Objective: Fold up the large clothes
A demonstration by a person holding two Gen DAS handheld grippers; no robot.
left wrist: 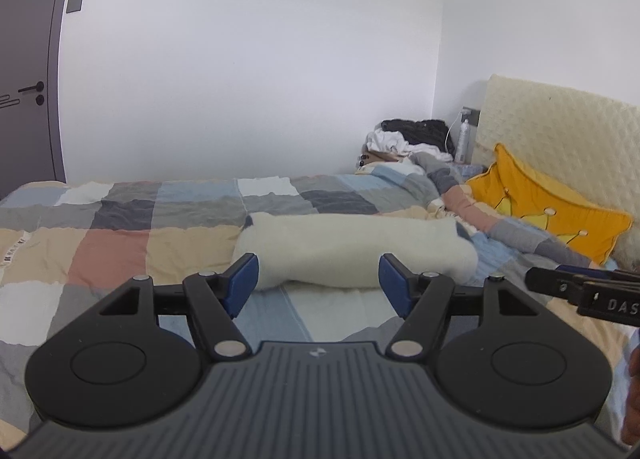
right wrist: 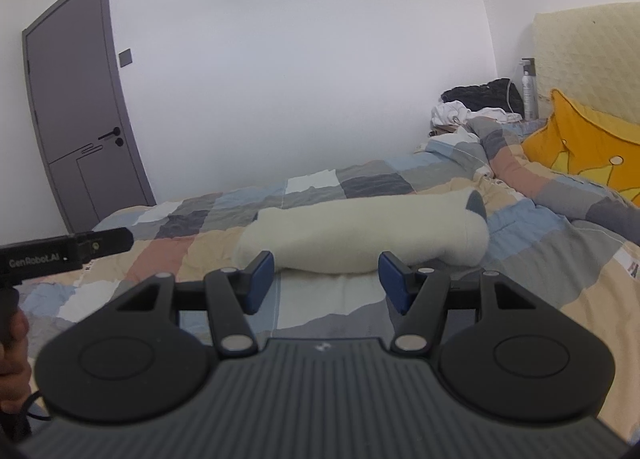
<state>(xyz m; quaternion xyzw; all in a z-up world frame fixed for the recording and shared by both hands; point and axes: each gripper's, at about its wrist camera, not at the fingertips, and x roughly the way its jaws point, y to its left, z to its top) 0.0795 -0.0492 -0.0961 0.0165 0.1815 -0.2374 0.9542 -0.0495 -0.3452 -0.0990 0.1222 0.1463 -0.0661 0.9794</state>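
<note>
Cream fleece garment (left wrist: 356, 249), folded into a long thick bundle with grey trim showing at its ends, lies across the patchwork quilt (left wrist: 120, 235) in the left wrist view, just beyond the left gripper (left wrist: 318, 283), whose blue-padded fingers (left wrist: 242, 283) stand wide apart with nothing between them. To the right, the dark tip of the right gripper (left wrist: 568, 285) pokes in low over the bedding. An orange cushion (left wrist: 548, 207) leans against the cream quilted headboard (left wrist: 560, 127), and a heap of black and white clothes (left wrist: 412, 137) sits in the far corner beside a spray bottle (left wrist: 463, 141). A grey door (left wrist: 24, 71) fills the left edge. From the right wrist view, the same bundle (right wrist: 360, 237) rests on the quilt (right wrist: 560, 255) just past the right gripper (right wrist: 326, 281), its jaws likewise spread and holding nothing. The left gripper (right wrist: 108, 241) enters from the left, held in a hand (right wrist: 14, 351) at the frame edge; whether it is spread cannot be judged here. The door (right wrist: 80, 107) stands closed behind.
</note>
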